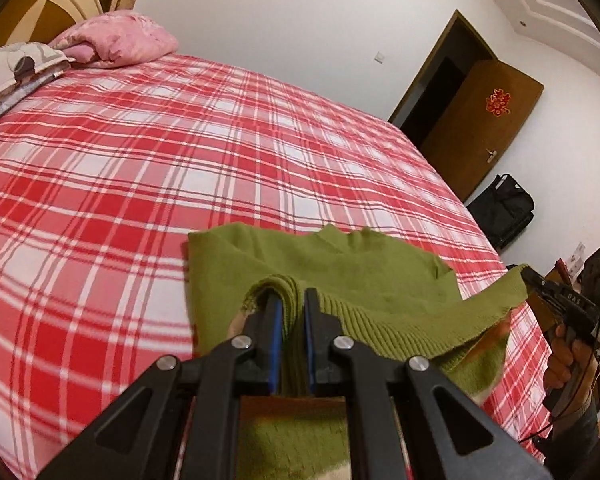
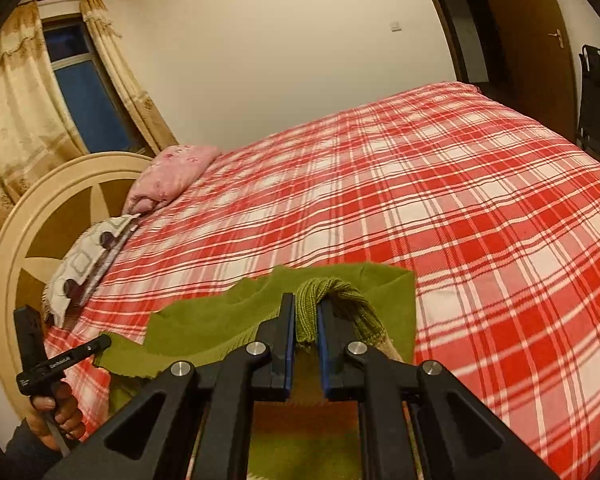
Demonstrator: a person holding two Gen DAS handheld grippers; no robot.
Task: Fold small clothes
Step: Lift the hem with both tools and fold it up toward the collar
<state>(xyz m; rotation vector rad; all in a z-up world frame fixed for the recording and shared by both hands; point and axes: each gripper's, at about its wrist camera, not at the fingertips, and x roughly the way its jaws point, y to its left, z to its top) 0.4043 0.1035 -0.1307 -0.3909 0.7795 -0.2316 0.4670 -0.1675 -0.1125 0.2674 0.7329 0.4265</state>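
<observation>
one red plaid bed [image 1: 148, 168] fills white-walled room, brown door [image 1: 480, 128] open.

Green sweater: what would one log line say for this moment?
step: folding | left gripper: shut on green sweater hem | right gripper: shut on hem | surface: plaid bed

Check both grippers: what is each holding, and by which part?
Both grip the green sweater by its ribbed hem: left gripper and right gripper each pinch a bunched end of it.
</observation>
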